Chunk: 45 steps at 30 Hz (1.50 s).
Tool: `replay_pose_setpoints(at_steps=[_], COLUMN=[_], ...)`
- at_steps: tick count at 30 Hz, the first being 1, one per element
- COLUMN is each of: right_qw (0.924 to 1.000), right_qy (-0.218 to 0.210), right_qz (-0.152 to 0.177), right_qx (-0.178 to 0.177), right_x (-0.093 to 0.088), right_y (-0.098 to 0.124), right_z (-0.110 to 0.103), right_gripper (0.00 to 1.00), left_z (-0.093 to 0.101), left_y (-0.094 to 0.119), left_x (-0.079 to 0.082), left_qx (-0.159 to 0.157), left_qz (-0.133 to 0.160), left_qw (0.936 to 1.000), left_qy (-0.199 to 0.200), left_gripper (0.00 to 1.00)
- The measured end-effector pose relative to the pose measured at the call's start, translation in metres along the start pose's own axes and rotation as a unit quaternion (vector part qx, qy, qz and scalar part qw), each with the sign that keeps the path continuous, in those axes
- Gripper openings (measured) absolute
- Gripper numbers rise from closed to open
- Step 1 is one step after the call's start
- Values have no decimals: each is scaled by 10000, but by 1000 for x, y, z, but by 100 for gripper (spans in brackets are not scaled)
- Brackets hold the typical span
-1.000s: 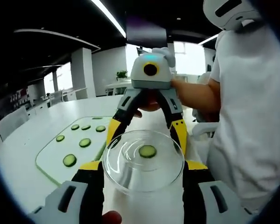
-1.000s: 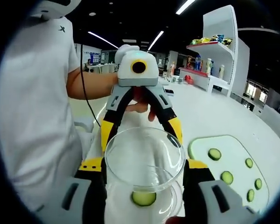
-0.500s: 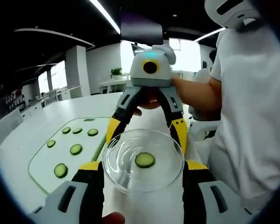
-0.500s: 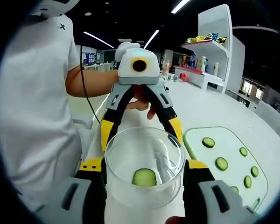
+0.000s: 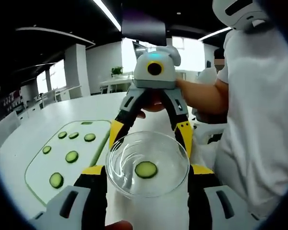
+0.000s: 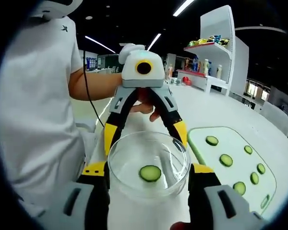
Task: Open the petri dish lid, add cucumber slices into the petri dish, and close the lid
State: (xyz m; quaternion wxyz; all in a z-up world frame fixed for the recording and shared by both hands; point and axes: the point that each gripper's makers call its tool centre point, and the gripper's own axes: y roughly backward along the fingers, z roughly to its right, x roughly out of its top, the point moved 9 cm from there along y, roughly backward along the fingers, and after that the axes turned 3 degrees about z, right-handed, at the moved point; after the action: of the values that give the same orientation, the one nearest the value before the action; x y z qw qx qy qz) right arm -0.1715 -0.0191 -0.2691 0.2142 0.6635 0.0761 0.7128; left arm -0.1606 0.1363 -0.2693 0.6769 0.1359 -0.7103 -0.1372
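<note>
in the left gripper view, our left gripper (image 5: 148, 168) clamps the round, clear petri dish (image 5: 129, 182) between its jaws; one flat green cucumber slice (image 5: 146, 169) lies inside. the right gripper (image 5: 151, 134) faces us beyond the dish. left of the dish, loose slices (image 5: 71, 156) dot a white, green-edged cutting board (image 5: 43, 165).

in the right gripper view, our right gripper (image 6: 148, 172) also grips the glassy petri dish (image 6: 127, 179), cucumber slice (image 6: 150, 173) inside; the cutting board (image 6: 209, 155) lies right of the dish.
</note>
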Motion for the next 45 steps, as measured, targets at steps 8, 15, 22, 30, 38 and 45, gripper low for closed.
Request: replay_pose_setpoints(at_steps=[8,15,22,30,38,45], right_qw=[10000,10000,10000,10000,9999,9999], right_qy=[-26,-18,-20,-21,-10,-4], right_qz=[35,7,-57,-68,-139,-144], right_qx=[-8,-23,-8,-19,22,55], right_x=[-6,-8,-10,-13,-14,-13], right_y=[1,3,3,1,-1,-2], right_z=[0,-2,0,0,1,1], right_gripper=[65,65,65,65,65,65], left_z=[1,2,0,0,0,0], left_y=[-4,-8,-10,-10,-10,-9], left_x=[-1,-2,-3,-5,-7,-7], left_qx=[-1,-13,-5,2,29,37], left_qz=[-50,-96,-132,-167,-233,-237], left_qw=[10000,9999,9999,9998,9997,9997], left_qy=[-8,-30,-32,-55,-55,-43], left_gripper=[66,66,66,66,66,66])
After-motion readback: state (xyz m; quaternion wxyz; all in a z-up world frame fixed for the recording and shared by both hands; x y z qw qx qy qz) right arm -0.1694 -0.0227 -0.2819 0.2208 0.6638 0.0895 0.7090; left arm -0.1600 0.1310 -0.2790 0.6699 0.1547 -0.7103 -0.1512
